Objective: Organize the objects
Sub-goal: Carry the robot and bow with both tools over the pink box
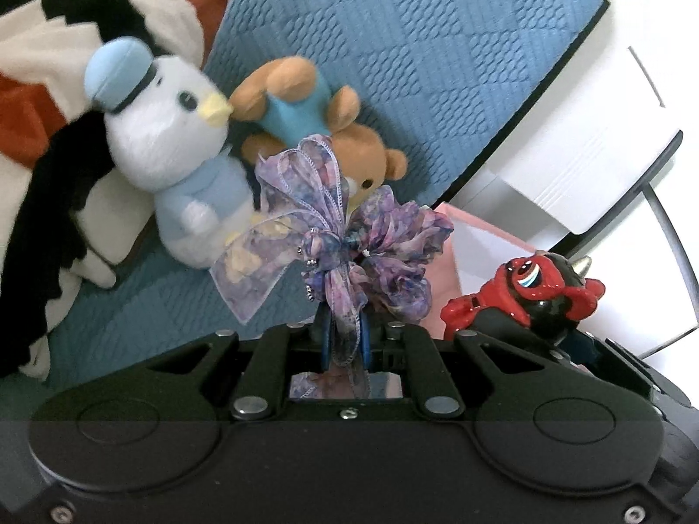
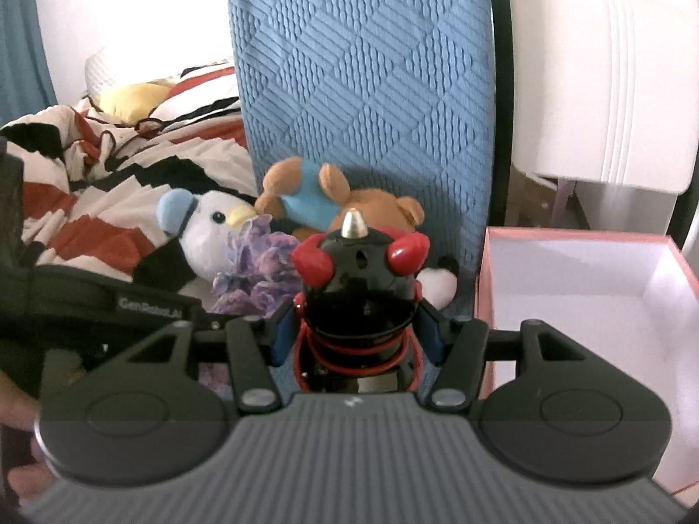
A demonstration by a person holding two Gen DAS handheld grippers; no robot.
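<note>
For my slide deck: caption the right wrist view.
Right gripper shut on a red-and-black horned toy, pink box open beside it, plush toys behind.

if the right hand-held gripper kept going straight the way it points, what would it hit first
Probably the brown teddy bear: it lies straight ahead of the right hand-held gripper, past the red and black figurine it holds, with the blue cushion upright behind. Depth is hard to judge; the pink box sits off to the right.

Purple floral ribbon bow (image 1: 336,236), red-and-black figurine (image 2: 358,279), pale blue-white penguin plush (image 1: 174,139), pink box (image 2: 581,288)
</note>
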